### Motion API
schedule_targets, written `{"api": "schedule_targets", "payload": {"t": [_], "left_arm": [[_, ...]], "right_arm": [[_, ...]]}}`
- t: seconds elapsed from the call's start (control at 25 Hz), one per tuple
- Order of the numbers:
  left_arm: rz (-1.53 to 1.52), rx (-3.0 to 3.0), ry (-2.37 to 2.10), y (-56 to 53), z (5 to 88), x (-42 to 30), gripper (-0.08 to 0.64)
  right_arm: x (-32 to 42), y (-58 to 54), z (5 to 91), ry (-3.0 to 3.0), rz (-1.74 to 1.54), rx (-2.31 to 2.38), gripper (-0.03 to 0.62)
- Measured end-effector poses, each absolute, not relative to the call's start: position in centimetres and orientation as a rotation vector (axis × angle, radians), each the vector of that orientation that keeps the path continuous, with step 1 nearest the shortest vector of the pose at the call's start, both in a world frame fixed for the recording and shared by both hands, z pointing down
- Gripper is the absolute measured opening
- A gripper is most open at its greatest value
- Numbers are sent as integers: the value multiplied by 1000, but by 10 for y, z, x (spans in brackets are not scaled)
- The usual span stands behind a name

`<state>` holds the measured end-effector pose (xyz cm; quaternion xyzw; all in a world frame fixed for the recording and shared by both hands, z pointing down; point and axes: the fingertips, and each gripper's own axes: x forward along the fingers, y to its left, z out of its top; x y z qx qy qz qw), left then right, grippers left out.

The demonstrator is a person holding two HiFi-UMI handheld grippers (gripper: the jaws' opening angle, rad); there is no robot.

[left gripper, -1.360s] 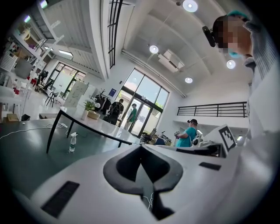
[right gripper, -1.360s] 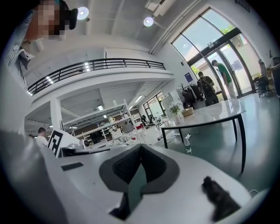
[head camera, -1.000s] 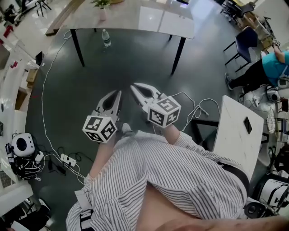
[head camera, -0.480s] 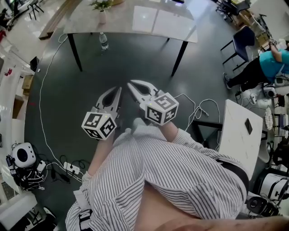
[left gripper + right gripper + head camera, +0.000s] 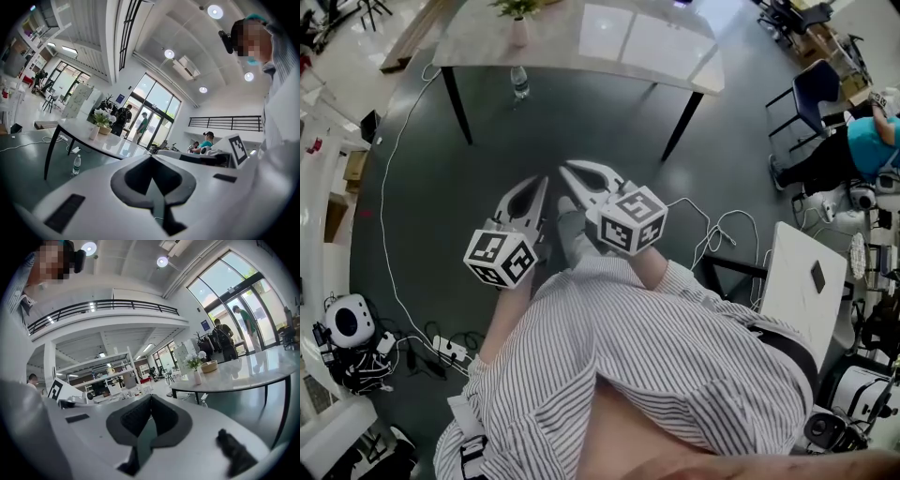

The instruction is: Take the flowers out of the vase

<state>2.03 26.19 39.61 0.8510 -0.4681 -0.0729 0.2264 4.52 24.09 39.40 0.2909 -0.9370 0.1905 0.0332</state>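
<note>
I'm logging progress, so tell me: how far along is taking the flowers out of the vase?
Nothing is done yet: the flowers stand in the vase on the table, well across the floor. Nothing is in hand: left tongs and right tongs are shut and empty. Remaining: reach the table, grip the flowers, lift them out.

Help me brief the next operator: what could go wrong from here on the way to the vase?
Tripping: a white cable loops across the floor left of the path.
Kicking the bottle, which stands on the floor by the table.
Tipping the slim vase: it stands near the table's edge.
</note>
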Motion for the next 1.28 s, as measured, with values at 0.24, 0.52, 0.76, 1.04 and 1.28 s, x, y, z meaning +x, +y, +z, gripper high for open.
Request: {"api": "schedule_targets", "payload": {"t": [0.24, 0.52, 0.76, 1.04, 1.28], "left_arm": [[-195, 2358, -1297, 200, 393, 9, 9], [-197, 2355, -1337, 116, 385, -2, 9], [-200, 2353, -1379, 47, 379, -14, 9], [-218, 2323, -1434, -24, 378, -35, 9], [-238, 2298, -1466, -64, 383, -38, 9]], "right_arm": [[33, 173, 392, -2886, 591, 896, 14], [27, 85, 382, -2909, 584, 893, 15], [15, 13, 372, -2934, 561, 860, 15], [1, -50, 374, -2936, 566, 820, 15], [2, -88, 381, -2923, 577, 807, 15]]}}
